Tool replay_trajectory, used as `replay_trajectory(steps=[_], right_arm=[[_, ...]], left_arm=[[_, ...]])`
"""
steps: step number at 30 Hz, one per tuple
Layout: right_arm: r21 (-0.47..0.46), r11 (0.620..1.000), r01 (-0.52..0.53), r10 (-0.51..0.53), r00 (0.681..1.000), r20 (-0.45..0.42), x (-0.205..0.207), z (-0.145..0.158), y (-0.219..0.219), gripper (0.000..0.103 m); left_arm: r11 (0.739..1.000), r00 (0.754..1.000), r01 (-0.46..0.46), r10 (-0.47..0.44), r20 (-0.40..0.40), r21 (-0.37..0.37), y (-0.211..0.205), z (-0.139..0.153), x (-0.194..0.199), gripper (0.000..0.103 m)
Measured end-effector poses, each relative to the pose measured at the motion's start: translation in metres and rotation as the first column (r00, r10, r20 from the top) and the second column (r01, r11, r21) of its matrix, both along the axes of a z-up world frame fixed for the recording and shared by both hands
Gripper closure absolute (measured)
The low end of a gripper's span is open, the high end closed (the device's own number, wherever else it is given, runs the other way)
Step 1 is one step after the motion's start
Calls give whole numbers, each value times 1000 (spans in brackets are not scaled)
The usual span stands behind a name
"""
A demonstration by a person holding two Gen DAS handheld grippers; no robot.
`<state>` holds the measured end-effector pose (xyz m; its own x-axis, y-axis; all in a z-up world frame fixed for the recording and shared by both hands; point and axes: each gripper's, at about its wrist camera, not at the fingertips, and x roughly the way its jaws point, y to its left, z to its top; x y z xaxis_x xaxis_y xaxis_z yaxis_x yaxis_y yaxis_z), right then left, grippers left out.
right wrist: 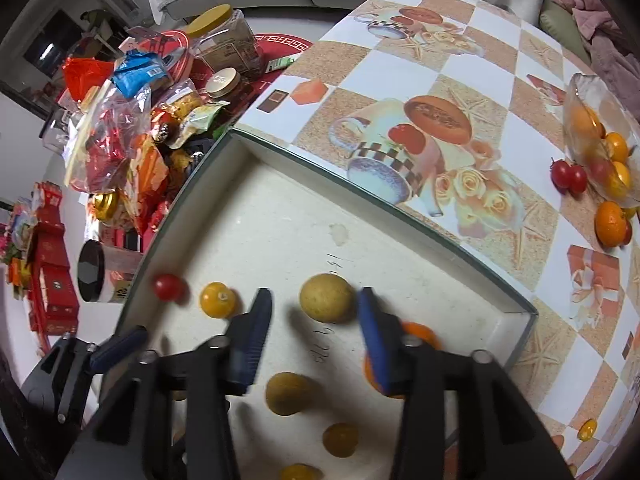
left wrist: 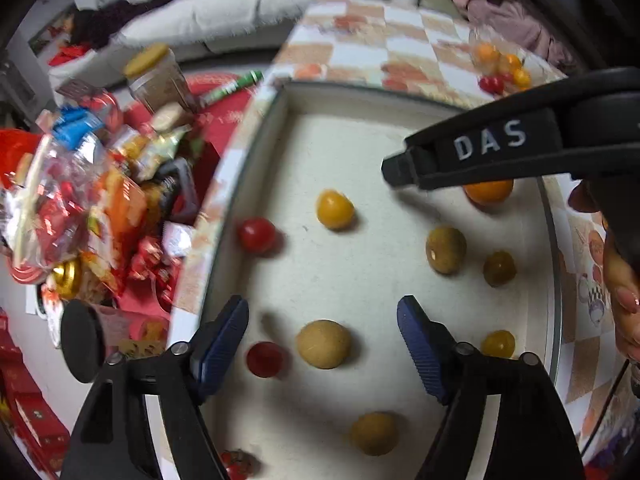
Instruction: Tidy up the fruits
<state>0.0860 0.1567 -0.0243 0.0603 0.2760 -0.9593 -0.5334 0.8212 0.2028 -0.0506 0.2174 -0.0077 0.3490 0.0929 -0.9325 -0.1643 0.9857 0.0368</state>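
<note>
Left wrist view: our left tool [left wrist: 322,326] wide open, empty, tan round fruit [left wrist: 323,344] lying between its fingers, not gripped. Tray [left wrist: 256,152] holds scattered fruit: red tomato [left wrist: 257,234], yellow one [left wrist: 335,209], more.

Right wrist view: our right tool [right wrist: 316,316] open, empty, tan fruit [right wrist: 327,298] between fingers. Glass bowl [right wrist: 592,92] on bench [right wrist: 480,64] holds several oranges, possibly tomatoes too; glare blurs it. We judge sorting partly done, most fruit left in tray.
</note>
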Motion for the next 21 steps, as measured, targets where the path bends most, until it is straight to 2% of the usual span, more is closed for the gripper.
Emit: replay_trajectory(steps=[3,7,11,12,13,14,16,21], right_arm=[[6,1000,22,-22,1000,2,0,7,-6,45],[31,997,70,-69,998,-8,-6,25,-20,22],[14,995,102,-101,994,-33,-16,38,-32,18],[3,994,105,-105,994,-32,-20,41,-35,17],[-10,994,107,-107,994,-28,-25,45,-39,15],[-23,994,109,-110,994,-23,-30,48,-42,14],[-52,991,127,-127,992,-13,-41,53,-54,0],[-98,977,189,-191,982,-12,-61,59,-78,0]], left_arm=[[1000,1000,18,-18,-16,-4,-3,0,-1,25],[1000,999,21,-21,-36,-7,-5,3,-3,25],[999,998,19,-22,-58,-44,-7,11,-8,25],[999,998,22,-25,-63,-48,-7,13,-9,15],[999,997,23,-26,-67,-46,-8,16,-11,0],[999,998,23,-25,-66,-37,-8,20,-14,0],[999,996,37,-40,-82,-38,-10,26,-17,0],[995,989,70,-79,-129,-68,-16,34,-27,0]])
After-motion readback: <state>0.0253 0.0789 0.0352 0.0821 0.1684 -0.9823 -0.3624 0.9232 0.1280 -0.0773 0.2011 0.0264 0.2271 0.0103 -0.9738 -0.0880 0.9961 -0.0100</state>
